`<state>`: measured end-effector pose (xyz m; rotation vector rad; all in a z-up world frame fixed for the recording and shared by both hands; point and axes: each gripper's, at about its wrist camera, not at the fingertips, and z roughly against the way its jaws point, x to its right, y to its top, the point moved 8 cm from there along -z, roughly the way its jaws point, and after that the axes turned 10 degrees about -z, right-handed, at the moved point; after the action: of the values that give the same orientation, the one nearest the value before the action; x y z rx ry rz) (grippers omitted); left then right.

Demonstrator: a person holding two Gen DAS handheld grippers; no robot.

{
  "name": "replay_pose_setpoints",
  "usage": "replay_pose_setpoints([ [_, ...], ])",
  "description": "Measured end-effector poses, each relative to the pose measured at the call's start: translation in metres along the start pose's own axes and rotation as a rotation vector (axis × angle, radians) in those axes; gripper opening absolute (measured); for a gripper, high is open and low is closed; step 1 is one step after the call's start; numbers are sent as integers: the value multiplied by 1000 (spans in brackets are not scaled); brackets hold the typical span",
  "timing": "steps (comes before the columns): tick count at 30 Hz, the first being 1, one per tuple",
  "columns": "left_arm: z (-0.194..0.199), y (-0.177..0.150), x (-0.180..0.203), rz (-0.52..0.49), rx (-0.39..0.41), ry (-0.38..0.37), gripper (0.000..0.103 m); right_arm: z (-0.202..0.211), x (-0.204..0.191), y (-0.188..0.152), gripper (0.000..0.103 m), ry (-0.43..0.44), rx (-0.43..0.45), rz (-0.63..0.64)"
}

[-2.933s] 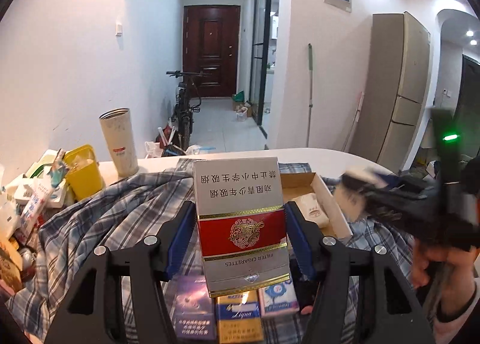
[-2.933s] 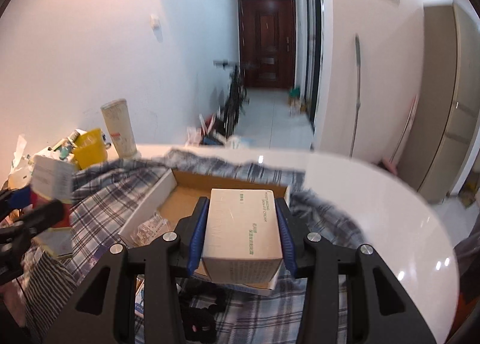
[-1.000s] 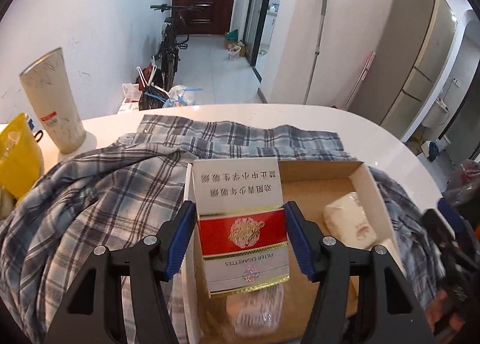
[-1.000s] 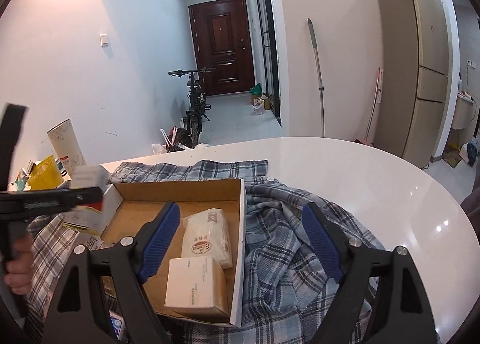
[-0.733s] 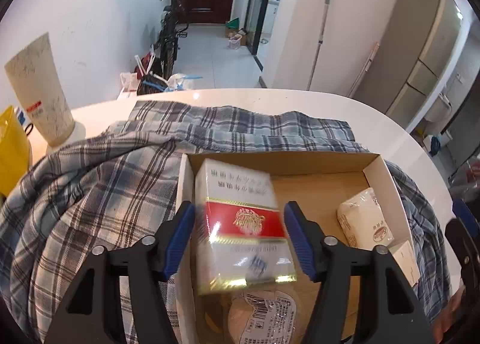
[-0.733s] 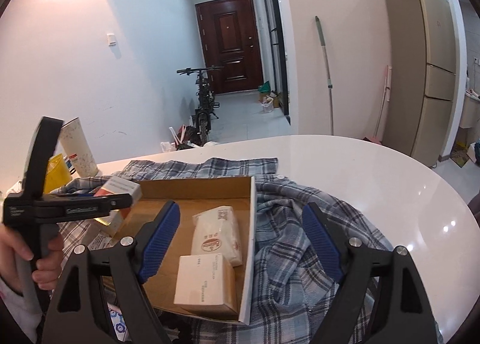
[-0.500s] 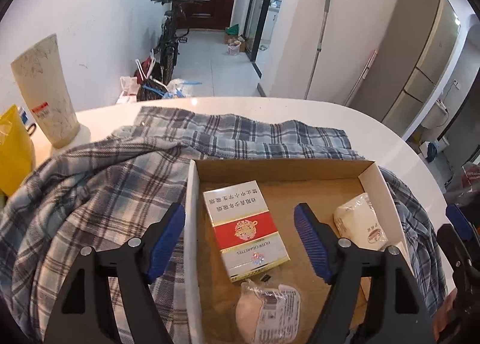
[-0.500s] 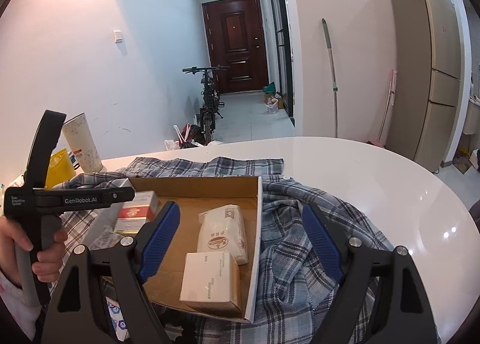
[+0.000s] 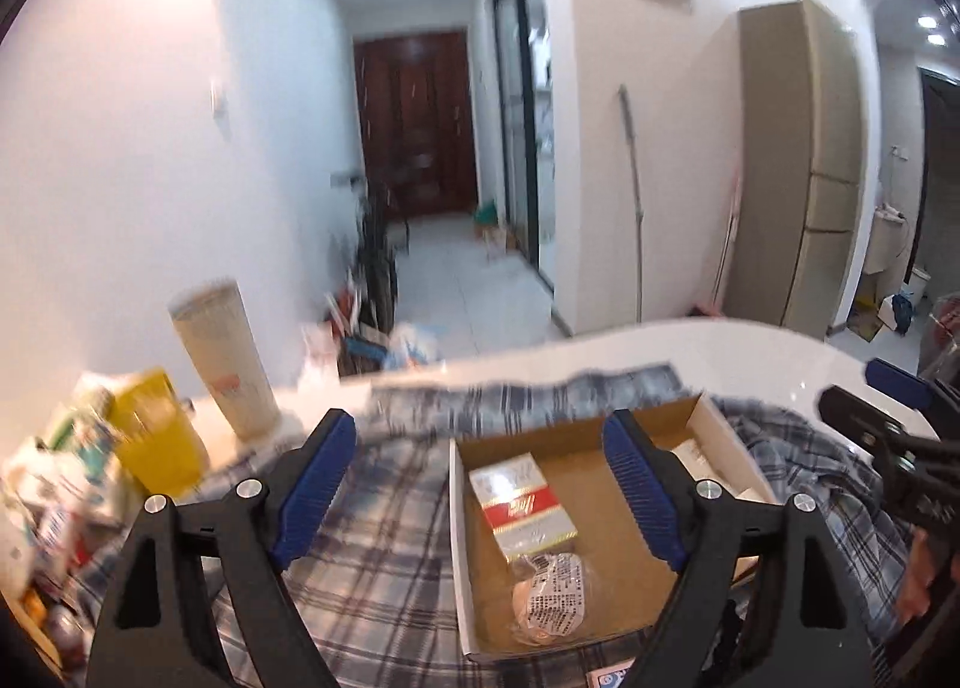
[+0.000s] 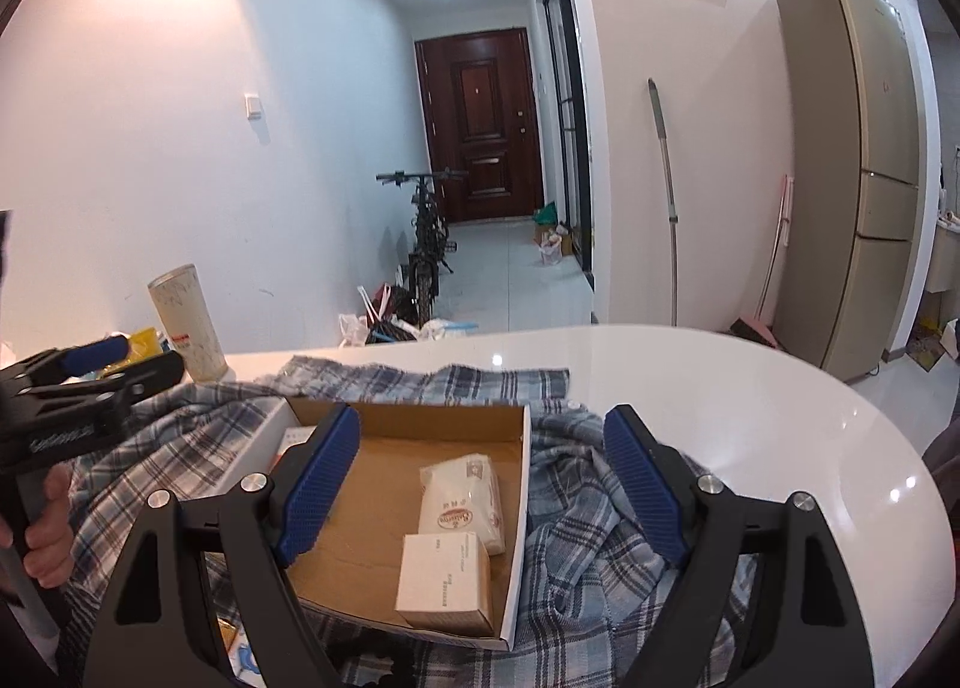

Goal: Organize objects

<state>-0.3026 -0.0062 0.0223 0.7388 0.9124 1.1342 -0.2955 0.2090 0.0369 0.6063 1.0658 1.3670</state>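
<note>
We see the left gripper (image 9: 477, 487) jaws just opened wide, empty; cigarette carton (image 9: 522, 502) lies in cardboard box (image 9: 459, 538); right gripper (image 10: 480, 484) wide, empty.

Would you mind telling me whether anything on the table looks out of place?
The cardboard box sits on a rumpled plaid shirt rather than the bare white table, and the clutter at the far left looks disorderly.
</note>
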Motion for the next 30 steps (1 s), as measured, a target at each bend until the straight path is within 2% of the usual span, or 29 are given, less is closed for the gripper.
replay_pose_setpoints([
  [2,23,8,3,-15,65,-6,96,10,-3,7,95,1,19,3],
  [3,37,11,1,-2,101,4,103,14,-4,10,98,2,29,2],
  [4,46,13,-2,14,123,21,103,21,-6,14,102,4,44,0],
  [7,70,17,-10,67,165,22,103,43,-13,23,103,26,86,-6],
  [11,96,17,-14,117,182,-19,103,74,-27,31,103,89,119,-12],
  [13,108,13,-15,132,172,-13,103,90,-32,31,103,110,127,16],
  [15,124,3,-19,173,130,42,103,110,-28,30,103,94,184,11],
  [17,145,-5,-17,197,174,27,103,125,-26,27,103,78,226,2],
  [19,158,-12,-9,173,191,16,103,132,-30,23,103,82,213,19],
  [21,165,-19,-1,158,202,7,103,140,-35,20,103,100,213,18],
  [24,164,-33,3,165,202,36,103,148,-39,14,103,133,227,-4],
  [30,143,-65,7,169,136,40,103,143,-42,-8,103,112,217,27],
])
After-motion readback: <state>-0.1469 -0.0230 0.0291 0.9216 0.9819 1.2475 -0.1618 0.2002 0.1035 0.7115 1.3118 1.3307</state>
